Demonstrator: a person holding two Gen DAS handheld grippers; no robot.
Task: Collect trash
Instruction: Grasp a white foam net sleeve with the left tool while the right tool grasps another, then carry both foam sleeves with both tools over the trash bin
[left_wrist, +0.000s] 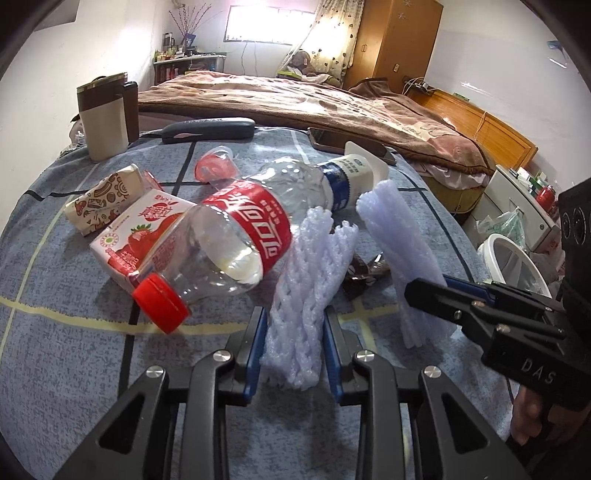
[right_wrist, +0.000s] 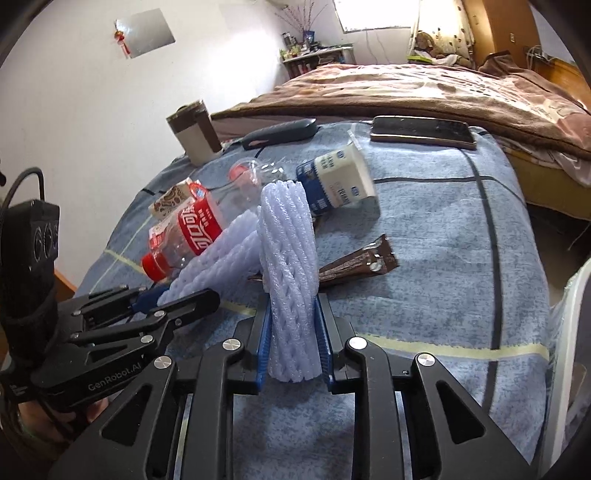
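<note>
We had each claw clenched on its own foam net sleeve, the left claw (left_wrist: 295, 347) on one sleeve (left_wrist: 306, 280) and the right claw (right_wrist: 293, 343) on the other (right_wrist: 290, 266), because both lay on the blue-covered counter (right_wrist: 443, 240) among the trash, near the white bin (left_wrist: 513, 262).

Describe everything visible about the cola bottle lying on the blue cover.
The cola bottle is clear plastic, with a red label in white lettering and a red screw cap that is on. It looks almost empty. It lies on its side on the blue cover, cap toward the left wrist camera, resting over the corner of a strawberry carton. Its base reaches the blue and white carton, and a white foam net sleeve lies against its side.
</note>
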